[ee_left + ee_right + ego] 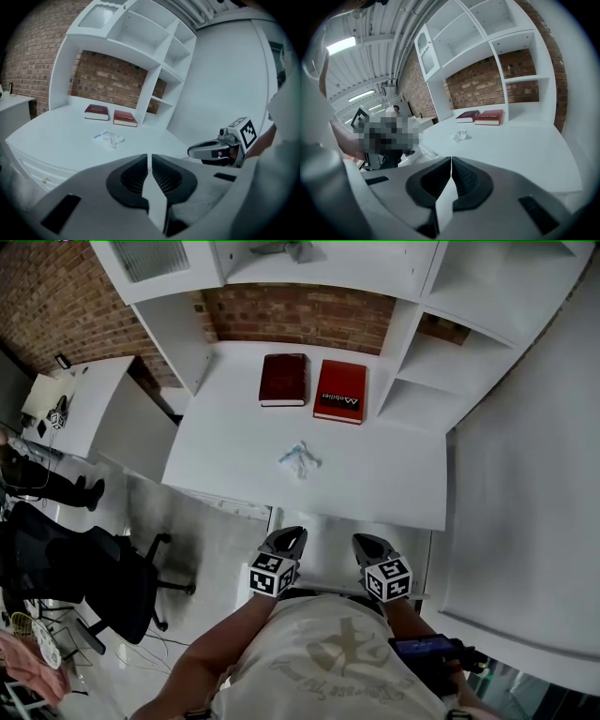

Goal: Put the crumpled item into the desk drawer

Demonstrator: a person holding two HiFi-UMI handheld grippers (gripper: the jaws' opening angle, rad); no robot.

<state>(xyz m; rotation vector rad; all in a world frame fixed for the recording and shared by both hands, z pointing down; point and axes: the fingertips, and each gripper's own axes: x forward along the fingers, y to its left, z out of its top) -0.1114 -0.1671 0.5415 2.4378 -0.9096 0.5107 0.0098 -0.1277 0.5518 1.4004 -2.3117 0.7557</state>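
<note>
Both grippers hang short of the white desk surface, below its near edge in the head view, and the crumpled white-and-pale-blue wad lies alone in the middle of that surface, well ahead of them. The left gripper has its fingers pressed together with nothing between them. So does the right gripper, which stands just beside it.

From the head view I judge the left gripper the nearer, since the wad sits almost straight ahead of it and off to the left of the right one. In the left gripper view the wad shows ahead and somewhat left of the closed fingers. In the right gripper view it lies nearly dead ahead. The wad is an irregular lump, a little wider across than deep, with no strong long axis that I can make out.

Beyond it, well apart, a dark red hardback book and a brighter red book lie side by side near the brick back wall. Nothing stands between fingers and wad. The white drawer front under the near-left edge looks shut, so I judge it needs opening first.
</note>
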